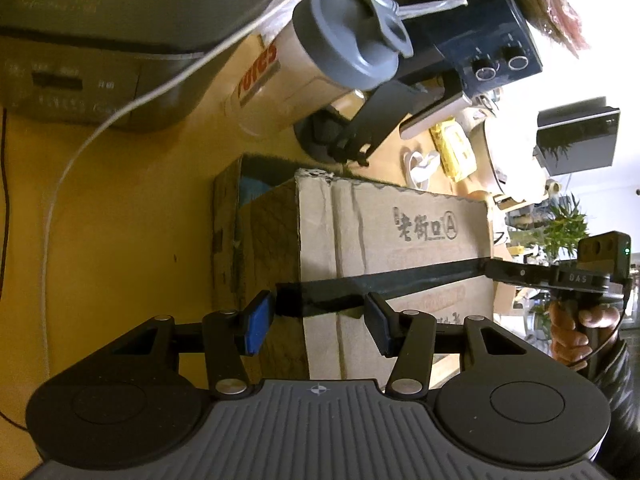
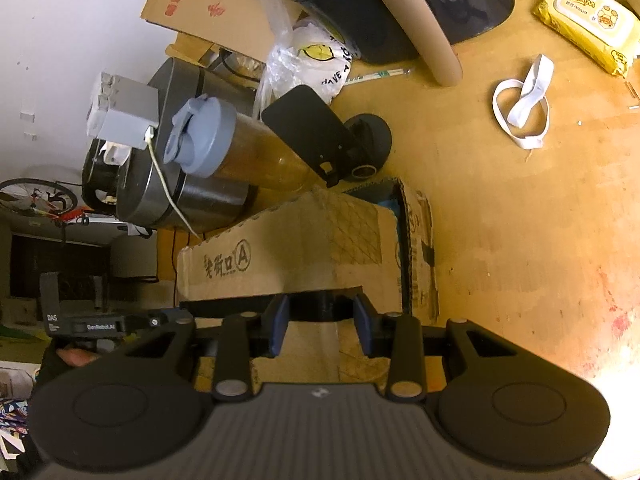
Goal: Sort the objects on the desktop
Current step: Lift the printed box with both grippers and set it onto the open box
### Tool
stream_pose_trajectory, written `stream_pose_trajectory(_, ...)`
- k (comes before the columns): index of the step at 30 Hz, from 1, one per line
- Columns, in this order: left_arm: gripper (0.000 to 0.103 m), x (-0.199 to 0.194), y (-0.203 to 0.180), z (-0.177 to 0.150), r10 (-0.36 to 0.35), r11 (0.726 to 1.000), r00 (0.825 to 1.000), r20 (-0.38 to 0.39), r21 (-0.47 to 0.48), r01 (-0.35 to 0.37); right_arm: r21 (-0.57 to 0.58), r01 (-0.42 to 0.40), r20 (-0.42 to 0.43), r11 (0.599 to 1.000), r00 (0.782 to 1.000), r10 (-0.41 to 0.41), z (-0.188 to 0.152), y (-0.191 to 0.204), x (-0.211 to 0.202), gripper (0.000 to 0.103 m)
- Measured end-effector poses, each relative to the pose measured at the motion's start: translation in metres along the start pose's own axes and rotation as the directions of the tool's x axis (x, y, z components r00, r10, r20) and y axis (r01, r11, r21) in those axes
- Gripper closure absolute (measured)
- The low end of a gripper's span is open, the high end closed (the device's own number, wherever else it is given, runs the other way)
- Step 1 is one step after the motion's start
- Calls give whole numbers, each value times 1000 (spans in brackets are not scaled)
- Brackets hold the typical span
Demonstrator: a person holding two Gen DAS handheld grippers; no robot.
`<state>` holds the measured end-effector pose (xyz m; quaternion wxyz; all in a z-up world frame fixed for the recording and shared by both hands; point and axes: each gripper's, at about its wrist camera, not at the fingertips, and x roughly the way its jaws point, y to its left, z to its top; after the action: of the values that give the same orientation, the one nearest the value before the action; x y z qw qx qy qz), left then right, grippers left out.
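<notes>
A long black bar (image 1: 400, 280) lies across the top of a brown cardboard box (image 1: 400, 216) printed with characters. My left gripper (image 1: 318, 320) is shut on one end of the bar, its blue pads pressing on both sides. My right gripper (image 2: 320, 322) is shut on the other end of the bar (image 2: 320, 304), above the same box (image 2: 288, 248). Each view shows the other gripper at the bar's far end, held by a hand (image 1: 572, 332). The box is open at one end, with something blue inside.
Behind the box on the wooden table (image 2: 520, 240) stand a grey-lidded bottle (image 2: 204, 136), a black phone stand (image 2: 316, 132) and a steel cooker (image 2: 180, 196). A white strap (image 2: 524, 104), yellow wipes pack (image 2: 588, 28), cardboard tube (image 2: 424, 36) and white cable (image 1: 52, 208) lie around.
</notes>
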<state>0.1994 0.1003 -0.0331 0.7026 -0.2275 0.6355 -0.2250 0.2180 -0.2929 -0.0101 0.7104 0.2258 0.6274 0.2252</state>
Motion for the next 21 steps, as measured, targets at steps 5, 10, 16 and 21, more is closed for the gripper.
stream_pose_trajectory(5, 54, -2, -5, 6, 13, 1000, 1000, -7, 14, -13, 13, -2, 9, 1000, 1000, 2, 3, 1, -1, 73)
stream_pose_trajectory(10, 54, -9, -9, 6, 17, 1000, 1000, -7, 18, -17, 21, -17, 18, 1000, 1000, 17, 6, 3, -6, 73)
stream_pose_trajectory(16, 54, -14, -11, 15, 19, 1000, 1000, 14, 18, -19, 17, -23, 24, 1000, 999, 23, 11, 5, -6, 73)
stream_pose_trajectory(21, 54, -14, -13, 25, 30, 999, 999, 23, 28, -30, 16, -14, 29, 1000, 999, 14, 14, 5, -2, 73)
